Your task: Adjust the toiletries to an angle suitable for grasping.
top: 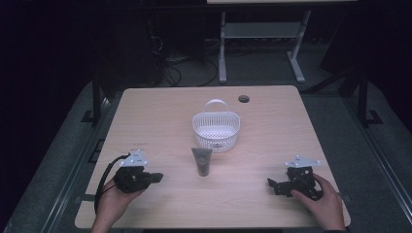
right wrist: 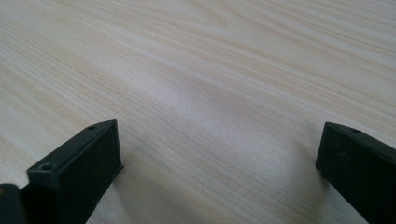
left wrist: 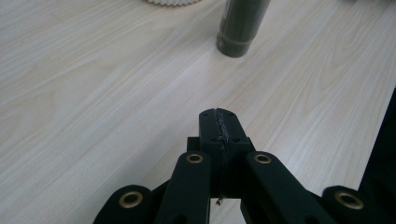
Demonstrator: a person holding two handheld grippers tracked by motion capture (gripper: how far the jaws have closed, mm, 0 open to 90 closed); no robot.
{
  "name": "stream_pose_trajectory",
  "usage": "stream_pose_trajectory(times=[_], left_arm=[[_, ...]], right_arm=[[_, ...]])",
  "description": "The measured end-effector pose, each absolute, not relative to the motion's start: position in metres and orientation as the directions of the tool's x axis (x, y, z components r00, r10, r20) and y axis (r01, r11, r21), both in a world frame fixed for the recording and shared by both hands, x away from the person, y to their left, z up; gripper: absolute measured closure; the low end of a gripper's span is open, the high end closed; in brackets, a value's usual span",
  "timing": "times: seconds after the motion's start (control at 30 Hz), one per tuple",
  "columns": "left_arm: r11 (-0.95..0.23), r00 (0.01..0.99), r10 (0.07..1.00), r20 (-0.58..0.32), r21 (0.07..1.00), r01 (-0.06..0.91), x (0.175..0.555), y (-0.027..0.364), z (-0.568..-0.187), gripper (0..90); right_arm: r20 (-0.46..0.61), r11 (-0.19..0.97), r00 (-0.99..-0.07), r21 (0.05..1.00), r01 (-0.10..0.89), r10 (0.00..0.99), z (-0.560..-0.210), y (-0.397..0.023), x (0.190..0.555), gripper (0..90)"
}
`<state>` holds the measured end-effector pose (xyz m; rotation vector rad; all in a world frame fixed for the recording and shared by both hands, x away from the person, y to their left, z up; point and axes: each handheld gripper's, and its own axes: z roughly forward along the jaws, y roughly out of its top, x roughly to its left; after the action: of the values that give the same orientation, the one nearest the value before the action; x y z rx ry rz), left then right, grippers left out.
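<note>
Dark grey plastic tube [top: 201,162] is seen lying untouched mid-table, between both grippers. Left gripper [top: 156,177] is clenched on nothing; right gripper [top: 271,185] is spread wide, empty. Farther back, white perforated plastic basket [top: 216,129] stands just behind the tube. Nothing is judged done yet; grasping remains.

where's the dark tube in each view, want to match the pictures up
High view: the dark tube lies mid-table, just in front of the white basket, between the two grippers.
Left gripper view: top edge, right of centre, beyond the shut jaws, cap end nearest.
Right gripper view: not in it; bare wood between open jaws.
Shared landmark: the pale wood-grain table top.
</note>
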<state>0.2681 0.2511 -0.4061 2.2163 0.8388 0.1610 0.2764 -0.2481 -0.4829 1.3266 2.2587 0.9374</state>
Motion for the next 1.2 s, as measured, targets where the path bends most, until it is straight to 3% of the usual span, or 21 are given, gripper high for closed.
stream_pose_trajectory(times=[1.2], left_arm=[[-0.550,0.823,0.555,-0.118,0.691,0.470,0.283,0.221,-0.373,89.8]], right_arm=[[0.025,0.341,-0.496,0.698,0.630,0.868,-0.483,-0.248,0.276,0.0]])
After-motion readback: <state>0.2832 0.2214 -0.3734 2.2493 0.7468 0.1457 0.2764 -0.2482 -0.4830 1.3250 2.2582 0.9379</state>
